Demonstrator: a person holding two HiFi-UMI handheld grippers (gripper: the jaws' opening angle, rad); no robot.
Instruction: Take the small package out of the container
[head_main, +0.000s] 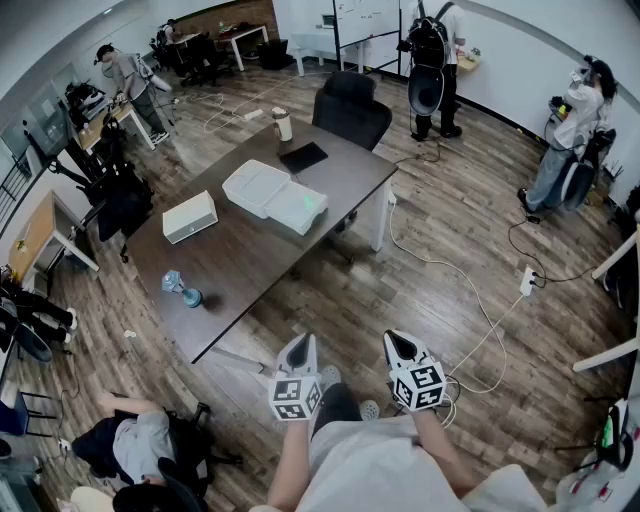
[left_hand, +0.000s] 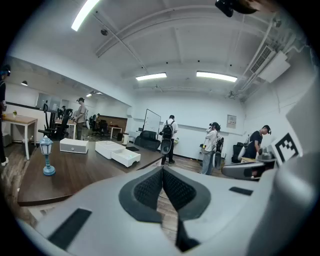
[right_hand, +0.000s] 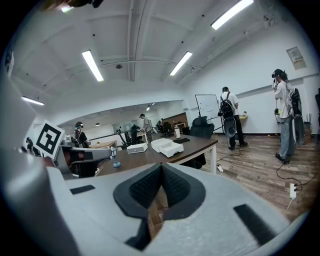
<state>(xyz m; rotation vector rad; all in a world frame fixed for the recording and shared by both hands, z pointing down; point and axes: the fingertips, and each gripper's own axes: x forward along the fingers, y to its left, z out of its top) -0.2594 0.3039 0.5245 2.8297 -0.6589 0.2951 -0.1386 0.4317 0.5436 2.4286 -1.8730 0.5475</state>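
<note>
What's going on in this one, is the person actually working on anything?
Not yet. A person stands on the wood floor, back from the dark table, holding the left gripper and right gripper out in front. Both have their jaws together with nothing between them. The white container looks open on the table, near a white box and a small blue lamp. Nothing is being touched, and no package can be made out from here.

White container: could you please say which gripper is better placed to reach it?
Left, probably: the left gripper is slightly nearer the white container than the right gripper; both are shut and empty.
</note>
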